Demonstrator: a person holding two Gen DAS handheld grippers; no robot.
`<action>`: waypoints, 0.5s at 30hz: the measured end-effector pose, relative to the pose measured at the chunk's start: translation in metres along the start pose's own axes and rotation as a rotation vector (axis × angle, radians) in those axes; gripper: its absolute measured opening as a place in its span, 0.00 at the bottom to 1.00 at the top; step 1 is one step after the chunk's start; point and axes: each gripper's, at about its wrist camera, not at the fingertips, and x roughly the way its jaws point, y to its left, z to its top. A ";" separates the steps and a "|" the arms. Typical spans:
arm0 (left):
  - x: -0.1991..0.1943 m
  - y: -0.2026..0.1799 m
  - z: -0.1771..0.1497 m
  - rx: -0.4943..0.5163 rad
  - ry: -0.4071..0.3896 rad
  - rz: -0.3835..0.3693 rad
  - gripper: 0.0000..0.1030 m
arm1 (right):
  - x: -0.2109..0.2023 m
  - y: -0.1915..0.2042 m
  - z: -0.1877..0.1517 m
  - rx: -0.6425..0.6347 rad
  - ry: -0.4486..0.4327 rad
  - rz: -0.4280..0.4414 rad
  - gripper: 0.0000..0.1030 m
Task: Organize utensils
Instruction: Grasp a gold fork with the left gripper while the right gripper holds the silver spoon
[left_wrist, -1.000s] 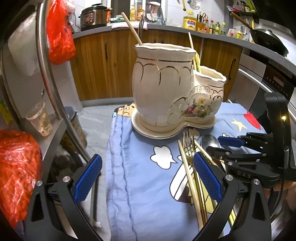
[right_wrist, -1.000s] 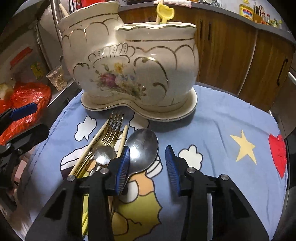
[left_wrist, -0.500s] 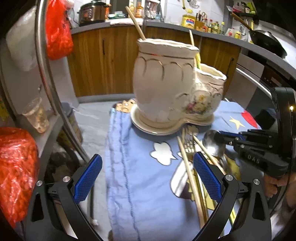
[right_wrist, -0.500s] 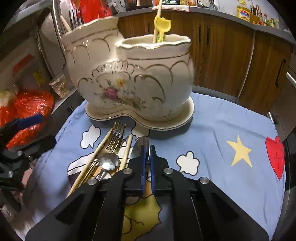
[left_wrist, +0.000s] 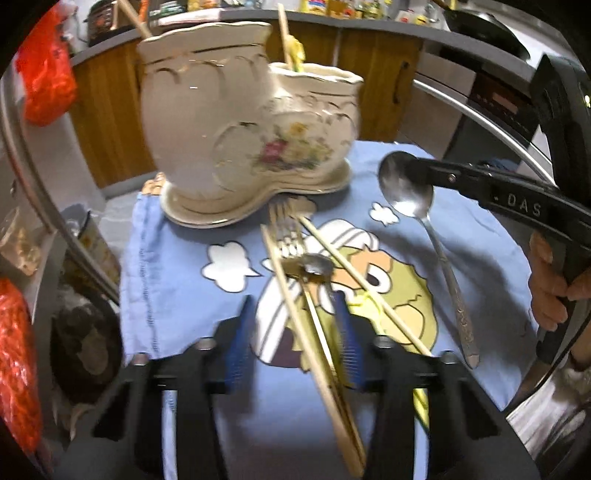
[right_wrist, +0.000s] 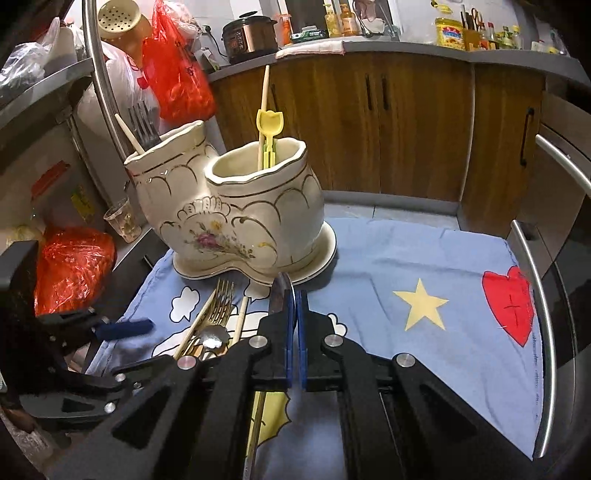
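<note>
Utensils lie scattered on a blue cartoon-print cloth in front of a cream ceramic holder shaped like two joined pots, which stands on its matching saucer. The right gripper, held in a person's hand, is clamped tight on the bowl of a steel spoon; seen from the left wrist, the spoon hangs tilted with its handle trailing down toward the cloth. The left gripper has just been closing, its jaws now partway shut around a bundle on the cloth: a gold fork, a small spoon and pale chopsticks. Whether its blue pads already press on that bundle is hard to tell through the blur. In the holder, a dark fork and a chopstick stand in the taller pot, a yellow plastic utensil in the lower one. Red plastic bags sit off to the side, with wooden cabinets behind.
</note>
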 end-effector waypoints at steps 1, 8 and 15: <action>0.000 -0.003 0.001 0.005 -0.004 -0.004 0.28 | 0.000 0.001 0.000 -0.001 0.001 0.001 0.02; 0.014 -0.012 0.006 0.012 0.024 0.011 0.14 | -0.002 0.002 -0.002 -0.004 0.004 0.012 0.02; 0.026 -0.013 0.011 0.010 0.055 0.047 0.13 | -0.007 0.002 -0.003 -0.011 0.002 0.029 0.02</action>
